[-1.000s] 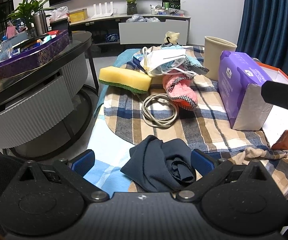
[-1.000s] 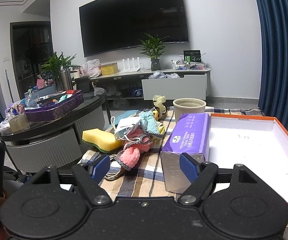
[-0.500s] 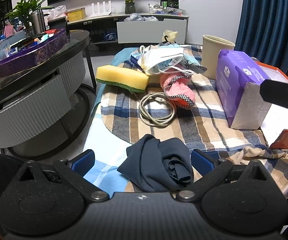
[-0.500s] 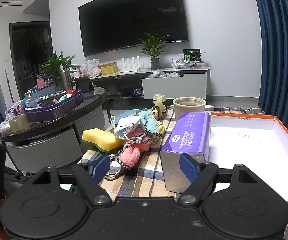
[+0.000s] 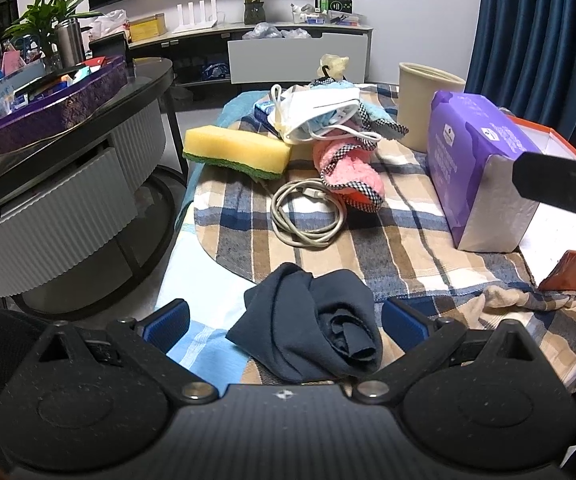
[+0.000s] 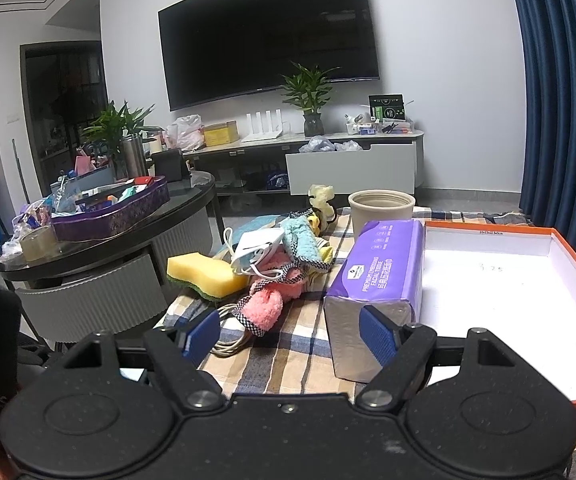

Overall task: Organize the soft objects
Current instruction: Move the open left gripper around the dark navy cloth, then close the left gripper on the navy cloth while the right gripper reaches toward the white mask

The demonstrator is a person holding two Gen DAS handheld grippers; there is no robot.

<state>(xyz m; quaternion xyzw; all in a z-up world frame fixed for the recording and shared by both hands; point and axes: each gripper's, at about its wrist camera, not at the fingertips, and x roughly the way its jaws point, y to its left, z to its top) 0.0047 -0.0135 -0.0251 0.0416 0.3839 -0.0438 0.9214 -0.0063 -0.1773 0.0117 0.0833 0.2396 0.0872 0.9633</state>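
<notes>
Left gripper (image 5: 284, 320): jaws spread either side of the crumpled dark navy cloth (image 5: 311, 328) at the plaid-covered bench's (image 5: 387, 248) near edge. Close low on the bundle's bulk. Right gripper (image 6: 291, 336): spread, empty. Beyond, the orange-rimmed white box (image 6: 499, 280).

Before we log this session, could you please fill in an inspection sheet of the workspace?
Surface: plaid cloth, rumpled at the near edge.
Job's things: dark blue garment bunched; yellow sponge; pink fluffy sock; face mask atop the pile.
Clutter: purple tissue pack; beige cup; orange-rimmed box, nothing seen in it.
Grippers: left gripper open, straddling the garment; right gripper open, holding nothing.
Cables: coiled white cable beside the sock.
Surroundings: round table, TV, blue curtain.
</notes>
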